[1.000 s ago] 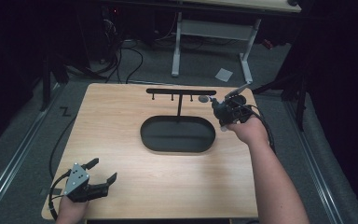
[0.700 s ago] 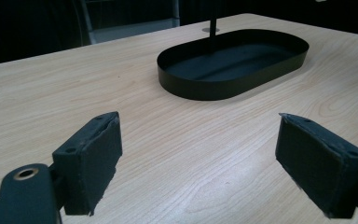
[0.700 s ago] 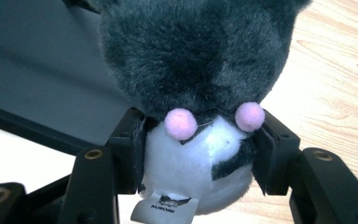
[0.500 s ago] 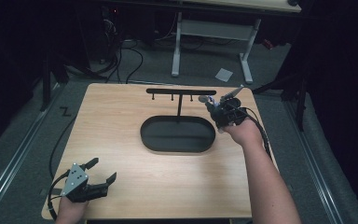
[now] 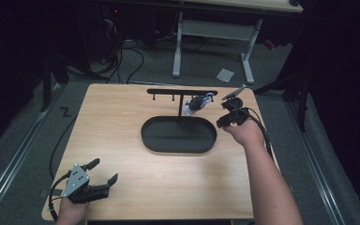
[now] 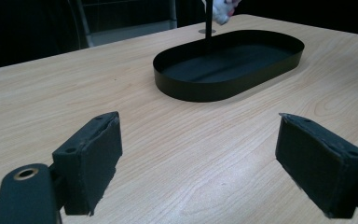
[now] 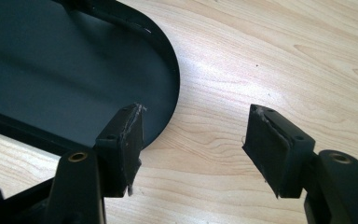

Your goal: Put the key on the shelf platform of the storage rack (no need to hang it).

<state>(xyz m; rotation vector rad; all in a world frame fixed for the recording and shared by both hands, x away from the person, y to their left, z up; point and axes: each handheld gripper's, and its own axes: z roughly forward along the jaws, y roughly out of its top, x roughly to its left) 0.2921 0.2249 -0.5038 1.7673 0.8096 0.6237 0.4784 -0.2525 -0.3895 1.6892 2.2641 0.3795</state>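
Right gripper (image 5: 228, 119) jaws spread, empty, beside black tray (image 5: 178, 147); small white item (image 5: 194, 104) hangs on rack (image 5: 181, 92) just beyond it.

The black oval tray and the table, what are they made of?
The black oval tray looks like thin metal with a matte dark coating: its wall is slim, straight and evenly bent, with only a dull sheen. It could also be hard plastic. The table looks like pale wood or a wood-look laminate: grain lines run across its smooth, faintly shiny top.
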